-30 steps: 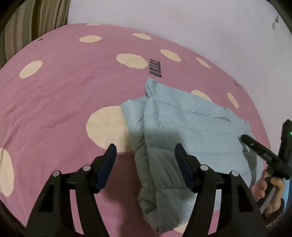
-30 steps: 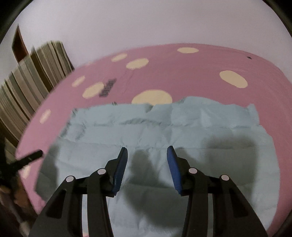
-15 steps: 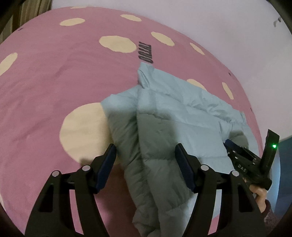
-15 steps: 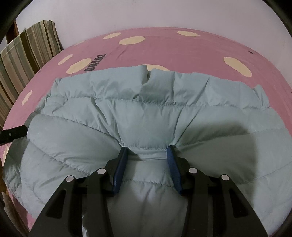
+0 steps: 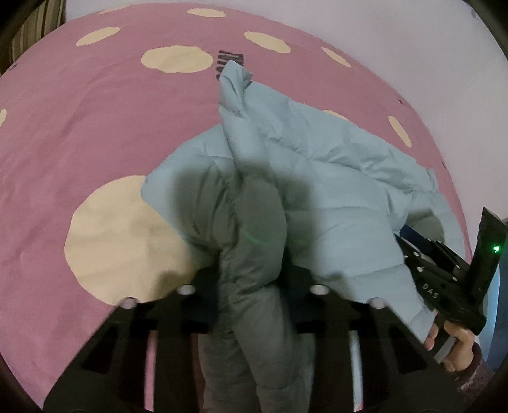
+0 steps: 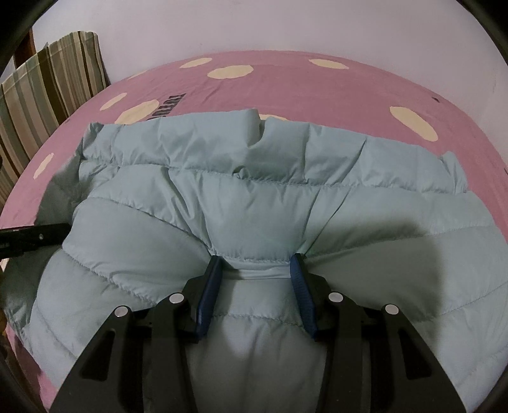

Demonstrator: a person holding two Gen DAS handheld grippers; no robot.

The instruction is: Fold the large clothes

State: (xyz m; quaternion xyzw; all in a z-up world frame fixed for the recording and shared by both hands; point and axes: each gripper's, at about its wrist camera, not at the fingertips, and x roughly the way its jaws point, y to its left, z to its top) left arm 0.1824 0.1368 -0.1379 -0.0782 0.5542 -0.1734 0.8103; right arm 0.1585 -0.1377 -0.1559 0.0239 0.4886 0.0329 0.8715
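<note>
The jaws of the left gripper (image 5: 250, 270) are pressed in from both sides on a thick bunched fold of the jacket (image 5: 304, 190), which is grasped low in the middle of the left wrist view; the fingers themselves are mostly hidden by the padded cloth spilling over them. The jaws of the right gripper (image 6: 255, 270) are set a little apart with a pinched ridge of the same jacket (image 6: 254, 203) gathered between the blue pads (image 6: 208, 295), so the cloth is gripped there too, low in the centre of the right wrist view. The jacket is a pale blue quilted one and is spread over a pink bedsheet (image 5: 95, 127) with cream spots; in the right wrist view it fills the lower two thirds of the frame, with its split edge lying toward the upper middle. In the left wrist view one corner of it is lifted into a peak near the upper centre, beside some dark lettering (image 5: 230, 62) printed on the sheet. The right gripper (image 5: 444, 276) is seen at the lower right of the left wrist view, with a green light on its body and a hand (image 5: 454, 346) wrapped around its handle. A striped cushion (image 6: 47, 89) is seen at the upper left of the right wrist view, against a pale wall (image 6: 254, 25).
</note>
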